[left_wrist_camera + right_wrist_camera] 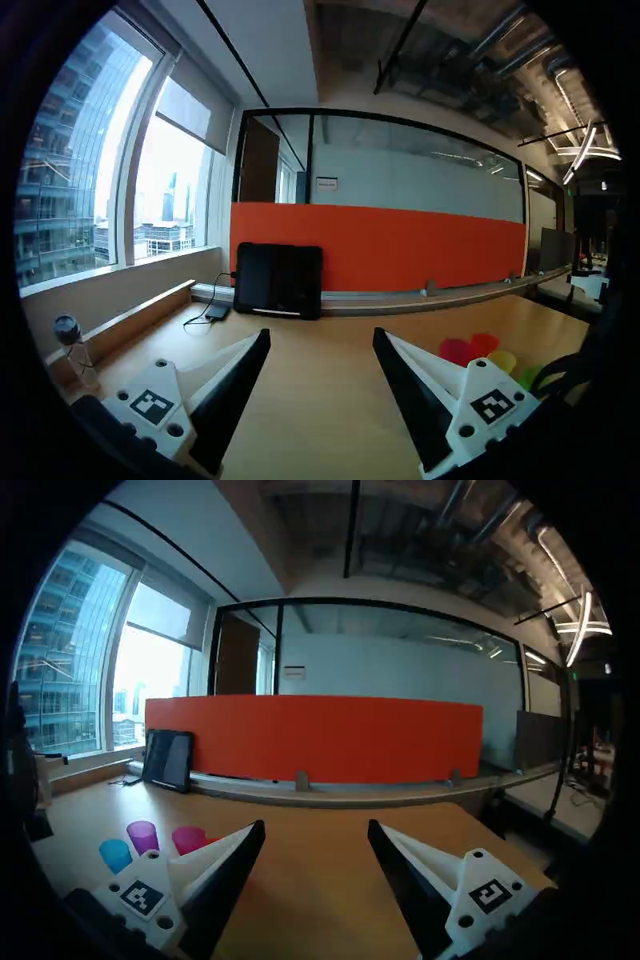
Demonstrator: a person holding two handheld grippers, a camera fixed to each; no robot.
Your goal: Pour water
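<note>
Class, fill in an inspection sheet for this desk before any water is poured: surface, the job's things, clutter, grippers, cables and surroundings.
Surface: wooden desk, bare between the fingers.
Job's things: coloured cups grouped on the desk, apart from both grippers; small clear bottle with a dark cap by the window ledge.
Clutter: tablet propped against the orange partition.
Grippers: left gripper open, holding nothing; right gripper open, holding nothing.
Cables: black cable running from the tablet down to the desk.
Surroundings: large windows on one side, a glass wall behind the partition.
</note>
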